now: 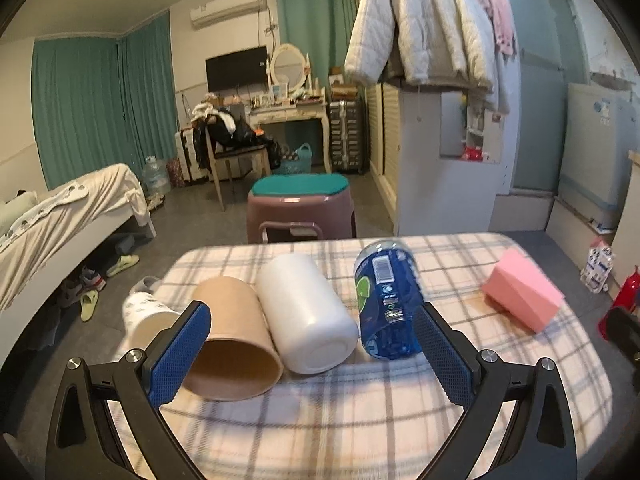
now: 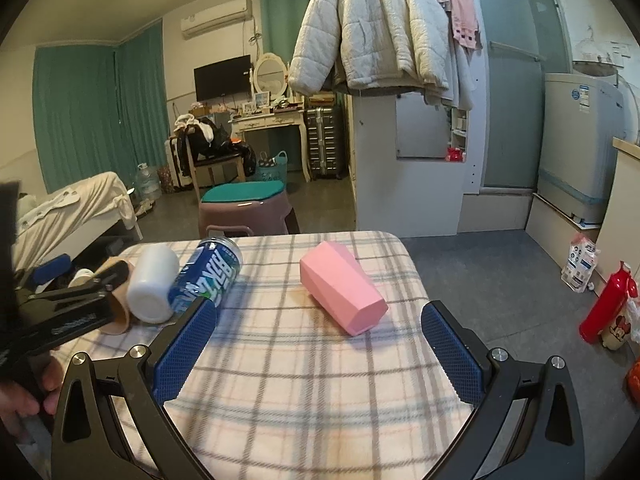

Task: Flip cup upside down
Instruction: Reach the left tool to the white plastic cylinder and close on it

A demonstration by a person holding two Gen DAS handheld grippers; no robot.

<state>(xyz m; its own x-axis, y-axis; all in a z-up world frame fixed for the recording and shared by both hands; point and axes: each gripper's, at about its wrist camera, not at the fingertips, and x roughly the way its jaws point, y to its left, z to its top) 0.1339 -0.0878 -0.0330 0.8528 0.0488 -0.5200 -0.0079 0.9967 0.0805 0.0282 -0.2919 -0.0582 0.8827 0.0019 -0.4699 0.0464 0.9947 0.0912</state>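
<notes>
Left tool [image 1: 312,354]: jaws wide open, holding nothing, above the counter [image 1: 360,420] in front of the white cup [image 1: 308,316].
Right tool [image 2: 318,354]: jaws wide open, holding nothing, in front of the pink cup [image 2: 342,288].
White cup: on its side, base toward the camera.
Tan cup [image 1: 234,338]: on its side, touching the white cup's left.
Blue can [image 1: 390,300]: lying just right of the white cup.
Pink cup: on its side, well right of the white cup.

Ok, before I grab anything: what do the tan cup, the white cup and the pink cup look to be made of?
Tan cup: looks like matte paper or plastic; dull surface, thin rim at its open mouth. Cannot tell which.
White cup: probably plastic, semi-gloss; soft highlights along its smooth side and base.
Pink cup: likely hard plastic, matte; flat facets with crisp edges, no shine.
All three lie on their sides on the plaid cloth.
</notes>
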